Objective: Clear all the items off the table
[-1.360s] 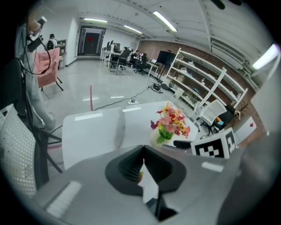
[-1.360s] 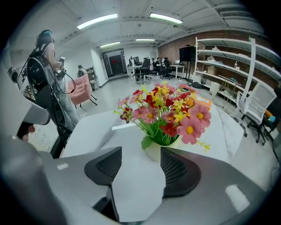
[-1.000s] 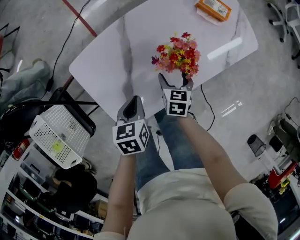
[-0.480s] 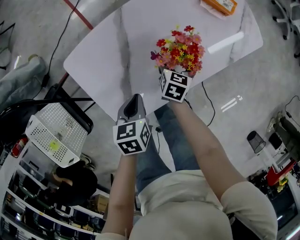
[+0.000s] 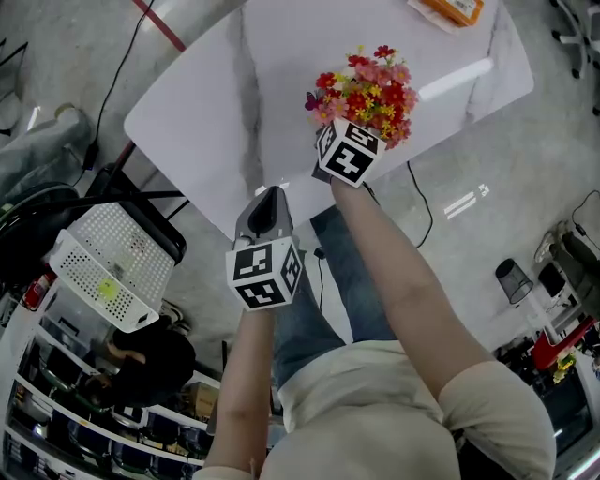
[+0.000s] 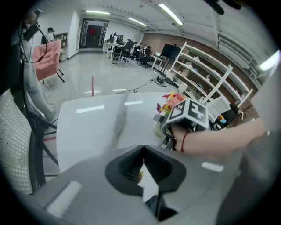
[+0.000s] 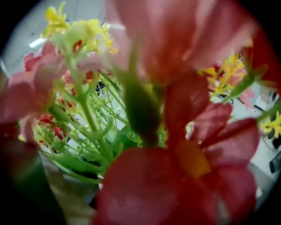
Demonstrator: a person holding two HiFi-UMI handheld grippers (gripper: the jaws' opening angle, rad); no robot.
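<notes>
A pot of red, pink and yellow artificial flowers [image 5: 361, 89] stands near the front edge of the white marble table [image 5: 216, 103]. My right gripper [image 5: 349, 141] is pushed in under the blooms, which hide its fingertips. Its jaws have just been opening, and the right gripper view is filled with blurred petals and green stems [image 7: 145, 110]; nothing looks clamped. My left gripper [image 5: 267, 199] hovers over the table's near edge, left of the pot, its jaws shut and empty [image 6: 142, 151]. From the left gripper view, the right hand sits against the flowers [image 6: 171, 102].
An orange packet [image 5: 450, 7] lies at the table's far right corner. A white perforated chair [image 5: 112, 262] stands left of the table, with shelves behind it. A cable [image 5: 417, 202] trails over the floor on the right.
My right gripper moved forward and rolled, going from just short of the pot to under the flowers. The left gripper has hardly moved.
</notes>
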